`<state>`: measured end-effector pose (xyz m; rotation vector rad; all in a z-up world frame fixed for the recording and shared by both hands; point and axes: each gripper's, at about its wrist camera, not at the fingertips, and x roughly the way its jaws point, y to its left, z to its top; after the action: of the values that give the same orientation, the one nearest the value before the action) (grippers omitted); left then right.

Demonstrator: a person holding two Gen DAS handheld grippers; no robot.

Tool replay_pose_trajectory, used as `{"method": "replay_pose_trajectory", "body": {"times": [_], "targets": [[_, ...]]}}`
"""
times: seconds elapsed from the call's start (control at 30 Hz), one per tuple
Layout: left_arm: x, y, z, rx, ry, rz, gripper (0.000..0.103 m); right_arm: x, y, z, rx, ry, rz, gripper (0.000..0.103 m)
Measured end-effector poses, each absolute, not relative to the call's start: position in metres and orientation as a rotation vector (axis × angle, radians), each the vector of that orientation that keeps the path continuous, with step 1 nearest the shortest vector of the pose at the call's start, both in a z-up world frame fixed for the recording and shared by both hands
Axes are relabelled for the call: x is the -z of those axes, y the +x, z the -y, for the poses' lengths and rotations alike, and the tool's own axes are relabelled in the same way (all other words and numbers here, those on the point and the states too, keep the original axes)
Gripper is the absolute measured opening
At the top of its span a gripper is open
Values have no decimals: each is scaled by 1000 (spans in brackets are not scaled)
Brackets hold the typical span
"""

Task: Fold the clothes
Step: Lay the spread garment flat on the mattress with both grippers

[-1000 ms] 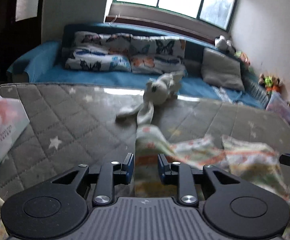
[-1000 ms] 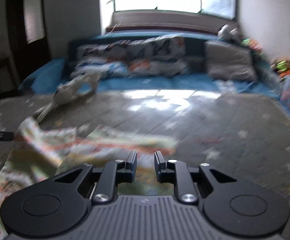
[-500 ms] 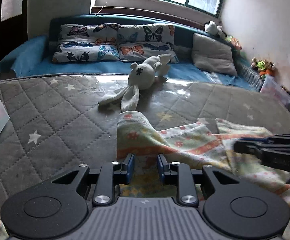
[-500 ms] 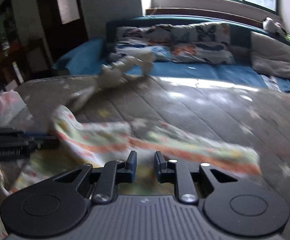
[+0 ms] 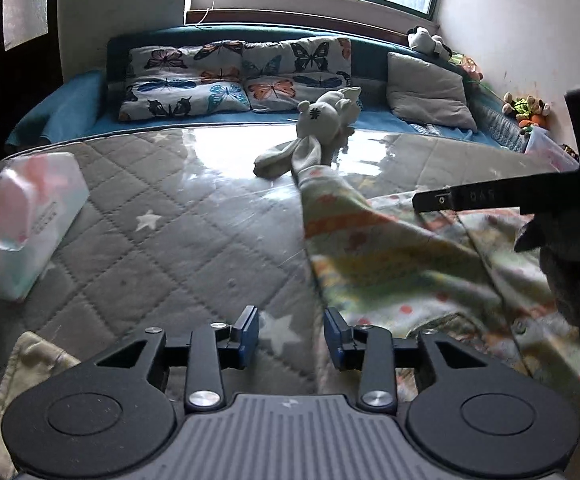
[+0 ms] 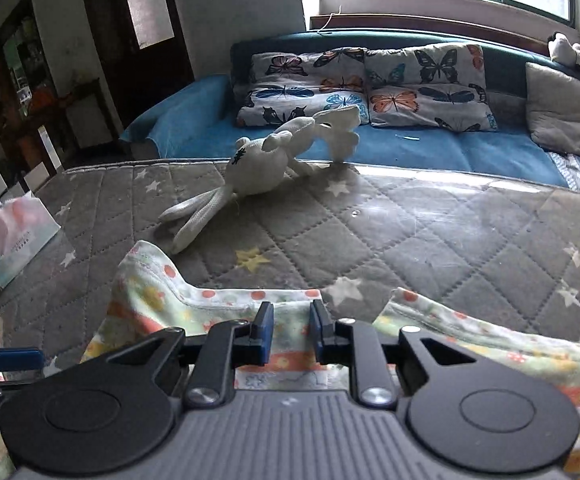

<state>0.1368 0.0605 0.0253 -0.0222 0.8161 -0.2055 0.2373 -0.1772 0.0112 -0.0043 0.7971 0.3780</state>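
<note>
A pale floral-print garment (image 5: 389, 256) with orange bands lies on the grey quilted mattress (image 5: 162, 248); it also shows in the right wrist view (image 6: 226, 312). My left gripper (image 5: 291, 334) is open and empty, just left of the garment's near edge. My right gripper (image 6: 291, 328) is open, its jaws a small gap apart over the garment's folded top edge, gripping nothing. The right gripper's side shows as a black bar in the left wrist view (image 5: 489, 196).
A white plush rabbit (image 5: 321, 128) lies at the mattress's far edge. A tissue pack (image 5: 18, 220) sits at the left. A cream cloth (image 5: 22, 364) lies near the left corner. Behind is a blue sofa (image 6: 409, 140) with butterfly cushions.
Both grippers have opened and let go of the garment, which now lies on the mattress. The left gripper has shifted left off the cloth; the right one moved left over it.
</note>
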Motion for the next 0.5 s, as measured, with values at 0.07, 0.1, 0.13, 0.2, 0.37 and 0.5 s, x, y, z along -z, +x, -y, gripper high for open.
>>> {"method": "replay_pose_trajectory", "body": {"times": [0.07, 0.1, 0.13, 0.2, 0.37, 0.5], "targets": [[-25, 134, -62, 204, -17, -815, 42, -11, 235, 175, -372, -14, -789, 2], [-25, 132, -62, 203, -13, -814, 42, -11, 234, 174, -364, -17, -782, 1], [-25, 131, -62, 201, -7, -812, 42, -12, 232, 174, -349, -30, -766, 1], [-24, 128, -62, 200, 12, -809, 43, -15, 229, 172, -310, -67, -727, 0], [-21, 120, -60, 184, 68, -794, 44, -13, 241, 182, -248, -76, -740, 2], [-20, 116, -60, 174, 87, -786, 45, -16, 241, 196, -259, -23, -780, 3]]}}
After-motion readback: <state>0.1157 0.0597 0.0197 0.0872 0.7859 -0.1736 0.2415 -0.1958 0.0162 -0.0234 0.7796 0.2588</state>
